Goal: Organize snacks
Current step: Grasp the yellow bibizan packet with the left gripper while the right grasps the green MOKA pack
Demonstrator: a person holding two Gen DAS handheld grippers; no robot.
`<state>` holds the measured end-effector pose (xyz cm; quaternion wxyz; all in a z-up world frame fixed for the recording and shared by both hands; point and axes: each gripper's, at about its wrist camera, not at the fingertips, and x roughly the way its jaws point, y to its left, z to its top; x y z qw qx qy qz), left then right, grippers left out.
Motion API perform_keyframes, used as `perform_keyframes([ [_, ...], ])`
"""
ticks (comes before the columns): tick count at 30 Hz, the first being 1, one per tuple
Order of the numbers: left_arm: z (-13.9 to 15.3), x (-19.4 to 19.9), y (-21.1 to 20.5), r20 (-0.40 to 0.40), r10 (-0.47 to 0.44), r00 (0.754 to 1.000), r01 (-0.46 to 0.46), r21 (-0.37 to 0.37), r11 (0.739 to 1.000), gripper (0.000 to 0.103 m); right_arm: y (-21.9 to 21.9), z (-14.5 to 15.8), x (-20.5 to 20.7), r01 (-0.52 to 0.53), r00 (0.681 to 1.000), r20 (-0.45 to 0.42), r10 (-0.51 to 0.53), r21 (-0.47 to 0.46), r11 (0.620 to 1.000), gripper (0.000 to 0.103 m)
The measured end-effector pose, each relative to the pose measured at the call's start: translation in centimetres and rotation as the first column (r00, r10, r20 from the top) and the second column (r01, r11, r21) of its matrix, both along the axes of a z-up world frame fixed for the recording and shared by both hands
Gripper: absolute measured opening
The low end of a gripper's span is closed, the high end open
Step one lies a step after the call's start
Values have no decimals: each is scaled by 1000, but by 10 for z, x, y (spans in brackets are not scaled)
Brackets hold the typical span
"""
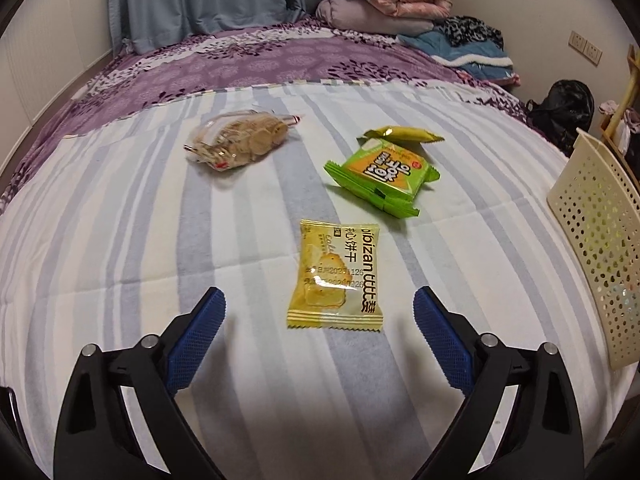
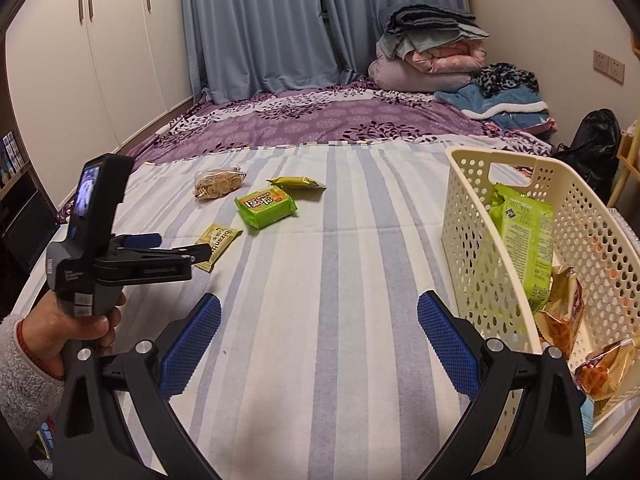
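Striped cloth covers the near part of the bed [image 1: 120, 240], and snacks lie on it. Far to the left sits a clear bag of round crackers [image 1: 240, 140]. Nearer the front edge, the left tool [image 1: 320, 312] is wide open with nothing in it, one blue finger on each side of the yellow biscuit packet [image 1: 334, 276]. I think this packet is next. A good way is to go down low, close softly on its middle, and lift flat. Behind it lie a green packet [image 1: 382, 176] and a gold packet [image 1: 404, 134]. The right tool [image 2: 319, 320] is open and empty too. The basket [image 2: 464, 208], near the right edge, holds some snacks.
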<state>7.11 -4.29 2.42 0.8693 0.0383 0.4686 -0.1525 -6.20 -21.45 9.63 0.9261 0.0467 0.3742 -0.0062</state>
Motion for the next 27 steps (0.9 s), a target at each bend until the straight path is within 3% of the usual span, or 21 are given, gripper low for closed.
perform_keyframes([
  [3, -6, 6, -7, -10, -12, 1000, 12, 7, 1000, 96, -1, -5, 4, -6, 1000, -10, 6, 3, 1000, 98],
  [4, -8, 9, -9, -14, -18, 1000, 18, 11, 1000, 92, -1, -7, 5, -8, 1000, -15, 8, 7, 1000, 98],
  [6, -13, 14, -12, -37, -27, 999, 27, 10, 1000, 72, -3, -10, 8, -6, 1000, -23, 6, 18, 1000, 98],
  [11, -17, 19, -18, -30, -33, 999, 33, 27, 999, 70, -3, -15, 15, -11, 999, -34, 12, 27, 1000, 98],
  [14, -17, 20, -18, -19, -35, 999, 35, 28, 999, 61, -1, -19, 20, -14, 999, -42, 16, 34, 999, 98],
  [16, -15, 20, -15, -13, -31, 999, 31, 21, 999, 49, 1, -22, 25, -23, 999, -48, 24, 34, 999, 98],
  [27, -3, 13, 16, 9, 17, 1000, -17, -42, 999, 47, 20, -36, 81, -85, 993, -76, 89, 63, 994, 98],
])
